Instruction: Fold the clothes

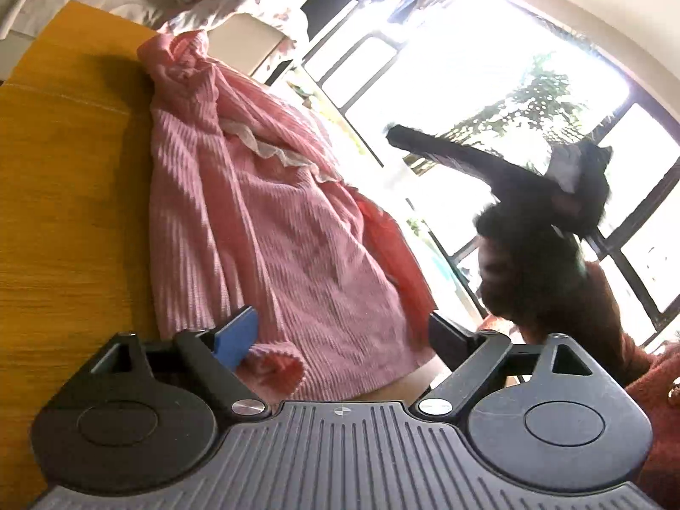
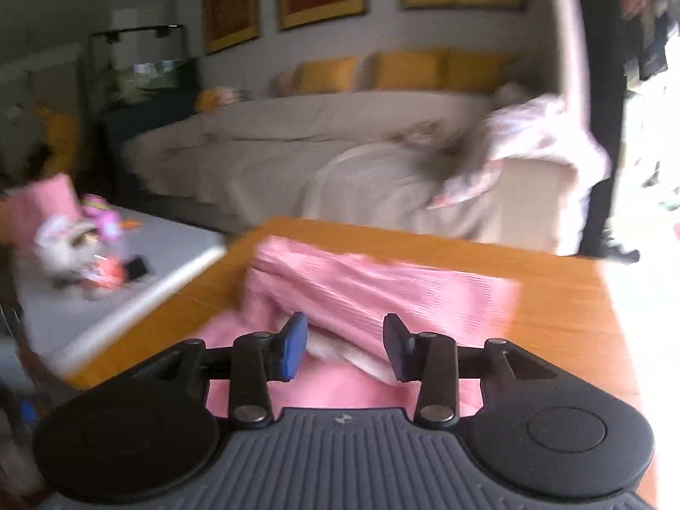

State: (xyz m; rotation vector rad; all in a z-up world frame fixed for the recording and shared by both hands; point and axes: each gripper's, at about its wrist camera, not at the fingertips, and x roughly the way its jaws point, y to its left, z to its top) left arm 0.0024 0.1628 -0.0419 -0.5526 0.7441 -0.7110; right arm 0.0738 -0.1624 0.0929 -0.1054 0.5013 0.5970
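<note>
Pink garment is being shown spread lengthwise along the orange-yellow table, ribbed knit, white lace trim partway up, one cuff bunched near the camera. Left gripper is being held low at the garment's near end with jaws spread wide; cloth is lying between the blue pads, but no pinch is being made. In the left wrist view, the right gripper is being seen as a dark blurred shape up against the bright window, off the table's edge.

From the right wrist view, the right gripper is being held above the garment with jaws partly open and nothing gripped between them. Picture is being smeared by blur. Beige sofa with yellow cushions is being seen behind the table.
</note>
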